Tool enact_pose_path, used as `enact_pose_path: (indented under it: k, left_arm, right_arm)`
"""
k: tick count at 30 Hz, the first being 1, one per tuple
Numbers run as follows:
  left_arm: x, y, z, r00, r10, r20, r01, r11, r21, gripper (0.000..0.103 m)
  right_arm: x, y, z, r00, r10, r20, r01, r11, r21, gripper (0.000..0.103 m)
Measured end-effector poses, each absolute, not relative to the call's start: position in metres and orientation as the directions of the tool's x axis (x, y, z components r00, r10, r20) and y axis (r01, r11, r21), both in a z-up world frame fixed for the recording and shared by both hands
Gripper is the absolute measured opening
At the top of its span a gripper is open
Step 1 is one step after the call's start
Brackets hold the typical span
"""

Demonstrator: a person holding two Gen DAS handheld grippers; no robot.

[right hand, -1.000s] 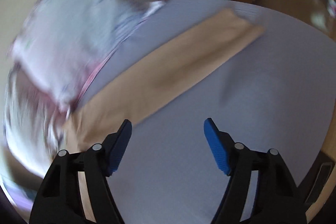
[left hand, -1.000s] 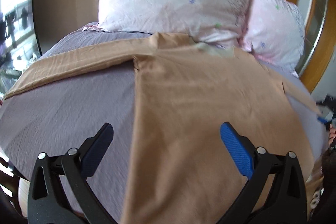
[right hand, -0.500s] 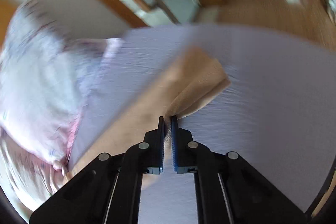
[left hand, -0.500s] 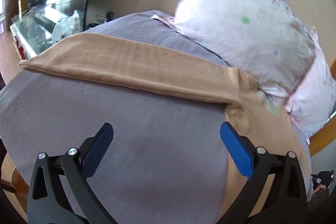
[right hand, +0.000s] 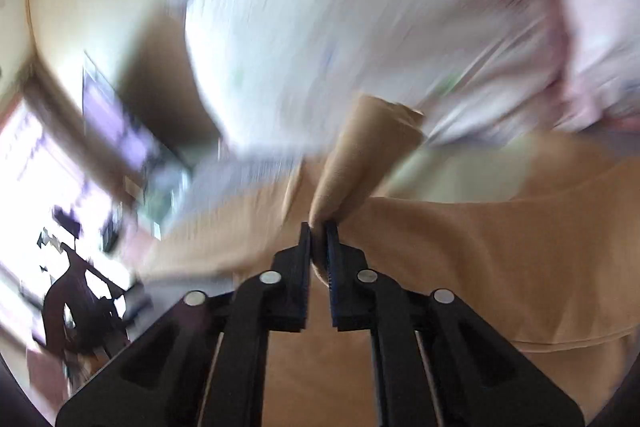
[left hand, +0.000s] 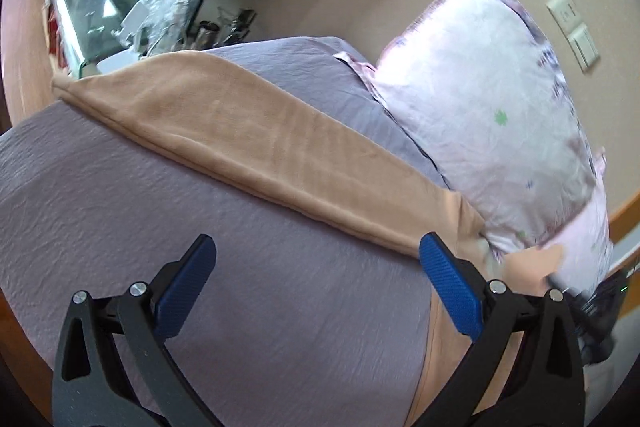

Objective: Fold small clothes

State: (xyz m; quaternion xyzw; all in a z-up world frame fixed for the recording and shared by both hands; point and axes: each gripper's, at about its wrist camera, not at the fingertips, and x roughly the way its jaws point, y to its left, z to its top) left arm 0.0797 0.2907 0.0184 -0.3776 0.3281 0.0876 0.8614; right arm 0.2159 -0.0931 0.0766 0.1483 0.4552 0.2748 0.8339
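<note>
A tan long-sleeved shirt lies on a grey-purple bed sheet [left hand: 120,195]. In the left wrist view its left sleeve [left hand: 248,143] stretches flat from the far left edge toward the shirt's body at the lower right. My left gripper [left hand: 316,267] is open and empty, hovering above the sheet just short of that sleeve. In the right wrist view my right gripper [right hand: 319,227] is shut on the cuff end of the other sleeve [right hand: 360,155] and holds it lifted over the shirt's body [right hand: 500,247]. That view is blurred by motion.
Two pale pink floral pillows [left hand: 492,115] stand against the wall behind the shirt; they also show in the right wrist view [right hand: 360,27]. A cluttered glass-topped stand [left hand: 120,11] is beyond the bed's far left. Wall switches [left hand: 572,27] are at the upper right.
My right gripper closed on the right sleeve's end and swung it up and over toward the shirt's body. My left gripper turned left from the body to the left sleeve, staying open.
</note>
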Motion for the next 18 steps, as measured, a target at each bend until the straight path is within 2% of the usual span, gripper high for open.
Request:
enact_pose_path:
  k: [2, 4, 6, 7, 10, 14, 16, 17, 18]
  left_arm:
    - [0.080, 0.300, 0.015, 0.761, -0.096, -0.642, -0.435, 0.657, -0.615, 0.100]
    - [0.079, 0.312, 0.013, 0.773, -0.103, -0.626, -0.451, 0.605, -0.656, 0.100]
    - [0.079, 0.321, 0.012, 0.777, -0.105, -0.621, -0.468, 0.564, -0.680, 0.096]
    - [0.079, 0.325, 0.012, 0.778, -0.104, -0.620, -0.477, 0.544, -0.690, 0.095]
    - [0.082, 0.335, 0.010, 0.777, -0.096, -0.622, -0.505, 0.494, -0.707, 0.089]
    - [0.081, 0.350, 0.007, 0.776, -0.079, -0.625, -0.546, 0.413, -0.729, 0.076]
    - [0.081, 0.356, 0.005, 0.771, -0.069, -0.633, -0.566, 0.379, -0.732, 0.063]
    - [0.080, 0.360, 0.003, 0.768, -0.063, -0.638, -0.578, 0.361, -0.732, 0.049]
    - [0.078, 0.366, -0.001, 0.763, -0.061, -0.643, -0.592, 0.332, -0.734, 0.030]
  right_arm:
    - [0.207, -0.064, 0.057, 0.307, 0.624, -0.719, -0.345, 0.777, 0.527, 0.011]
    - [0.198, -0.066, 0.063, 0.315, 0.647, -0.695, -0.361, 0.759, 0.543, 0.027]
    - [0.179, -0.089, 0.082, 0.410, 0.643, -0.647, -0.356, 0.766, 0.535, 0.074]
    - [0.173, -0.103, 0.091, 0.453, 0.638, -0.623, -0.350, 0.770, 0.533, 0.080]
    - [0.163, -0.132, 0.105, 0.500, 0.626, -0.598, -0.343, 0.777, 0.528, 0.082]
    - [0.151, -0.170, 0.106, 0.513, 0.624, -0.589, -0.302, 0.774, 0.557, 0.082]
    - [0.150, -0.179, 0.102, 0.504, 0.636, -0.584, -0.292, 0.762, 0.577, 0.082]
    - [0.159, -0.182, 0.092, 0.499, 0.641, -0.583, -0.290, 0.758, 0.584, 0.082]
    - [0.157, -0.184, 0.090, 0.495, 0.647, -0.579, -0.291, 0.752, 0.591, 0.083]
